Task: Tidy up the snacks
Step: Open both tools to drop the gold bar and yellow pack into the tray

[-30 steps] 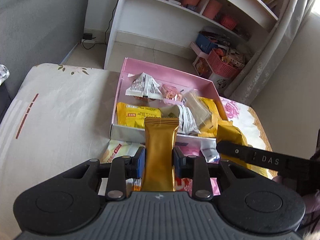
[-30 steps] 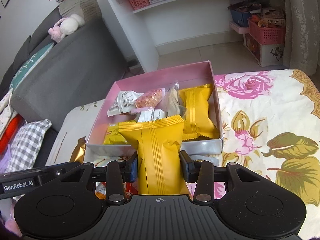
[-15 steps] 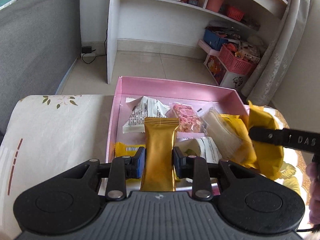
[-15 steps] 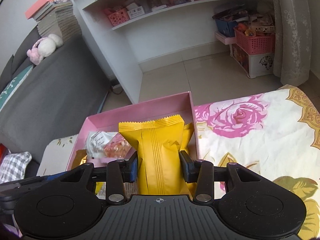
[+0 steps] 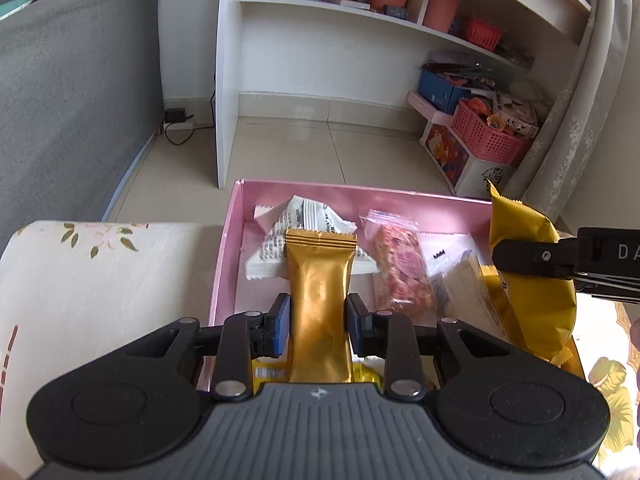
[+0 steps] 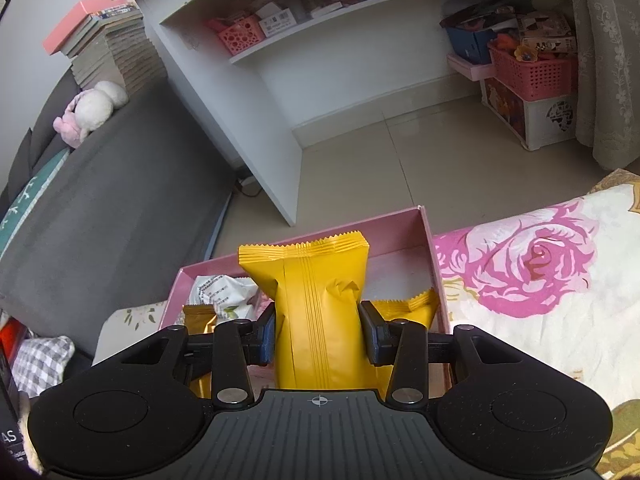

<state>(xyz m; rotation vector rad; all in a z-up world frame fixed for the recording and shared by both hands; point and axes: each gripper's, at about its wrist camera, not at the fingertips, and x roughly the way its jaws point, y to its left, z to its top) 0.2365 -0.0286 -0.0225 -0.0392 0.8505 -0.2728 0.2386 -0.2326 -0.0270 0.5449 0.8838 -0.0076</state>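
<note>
Left hand-held gripper [image 5: 318, 314]: tilted downward, pinching a gold snack bar [image 5: 320, 304] upright over the pink box [image 5: 230, 248]. Right hand-held gripper [image 6: 318, 330]: same downward tilt, pinching a yellow snack packet [image 6: 316, 312] over the box's right end, above loose snacks; flowered surface [image 6: 520, 300] beneath.

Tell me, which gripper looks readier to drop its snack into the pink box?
Probably the right gripper. Its yellow packet hangs over a bare corner of the pink box, while the left gripper holds its gold packet above a white wrapper already lying there.
</note>
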